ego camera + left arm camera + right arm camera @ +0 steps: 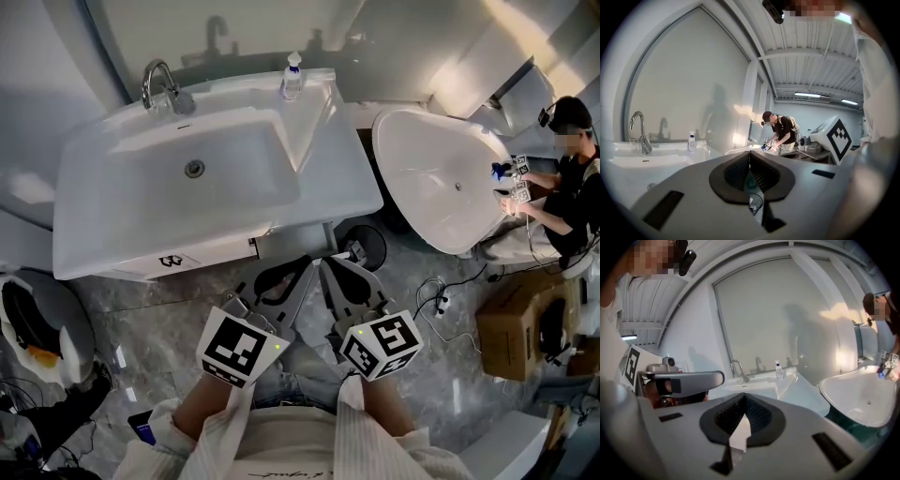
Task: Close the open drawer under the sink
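A white sink (112,225) with a chrome faucet (161,86) fills the upper left of the head view. Just under its front rim a white drawer front (202,255) with a small black logo juts out slightly. Both grippers hover side by side over the floor in front of it, tips pointing at the sink. My left gripper (305,266) is shut and holds nothing; its jaws meet at the tip (749,153). My right gripper (328,266) is likewise shut and empty (743,395). The drawer is hidden in both gripper views, which look over the sink top (642,161) (754,383).
A soap bottle (292,77) stands at the sink's back edge. A white bathtub (441,178) lies to the right, with a person (572,178) working at its far side. On the grey floor: a cardboard box (516,328), cables (436,295), a round black object (366,246).
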Demonstrator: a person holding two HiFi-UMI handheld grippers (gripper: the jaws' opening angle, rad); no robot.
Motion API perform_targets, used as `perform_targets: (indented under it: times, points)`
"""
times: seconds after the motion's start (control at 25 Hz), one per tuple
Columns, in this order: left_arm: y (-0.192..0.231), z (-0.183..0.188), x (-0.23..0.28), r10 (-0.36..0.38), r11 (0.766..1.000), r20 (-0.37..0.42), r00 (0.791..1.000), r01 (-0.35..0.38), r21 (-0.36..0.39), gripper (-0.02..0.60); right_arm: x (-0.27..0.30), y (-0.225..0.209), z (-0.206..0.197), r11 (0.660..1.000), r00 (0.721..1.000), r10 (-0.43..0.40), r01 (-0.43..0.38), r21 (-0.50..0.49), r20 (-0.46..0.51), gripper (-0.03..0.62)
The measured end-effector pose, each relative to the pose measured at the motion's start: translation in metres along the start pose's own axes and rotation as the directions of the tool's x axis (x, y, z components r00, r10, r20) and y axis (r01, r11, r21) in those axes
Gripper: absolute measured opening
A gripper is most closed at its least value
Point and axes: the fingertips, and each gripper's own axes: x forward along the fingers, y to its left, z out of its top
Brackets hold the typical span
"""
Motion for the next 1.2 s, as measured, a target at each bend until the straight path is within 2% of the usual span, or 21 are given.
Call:
perform_targets:
  times: [0.36, 0.72, 1.2]
  points:
    - [0.018, -0.027, 0.013, 0.002, 0.999, -0.036, 0.999, -0.003, -0.034, 0.017, 0.022, -0.018, -0.019, 0.999, 0.999, -0.032, 0.034, 0.036, -0.039, 0.011]
    - [0.027, -0.097, 0.021, 0.006, 0.995, -0.113, 0.994, -0.017, -0.096, 0.017, 0.044, -0.04, -0.078, 0.996, 0.991, -0.058, 0.067, 0.067, -0.122, 0.011]
    - [0.045, -0.17, 0.035, 0.032, 0.991, -0.143, 0.989, -0.05, -0.125, 0.017, 0.061, -0.065, -0.147, 0.991, 0.982, -0.087, 0.103, 0.09, -0.168, 0.011]
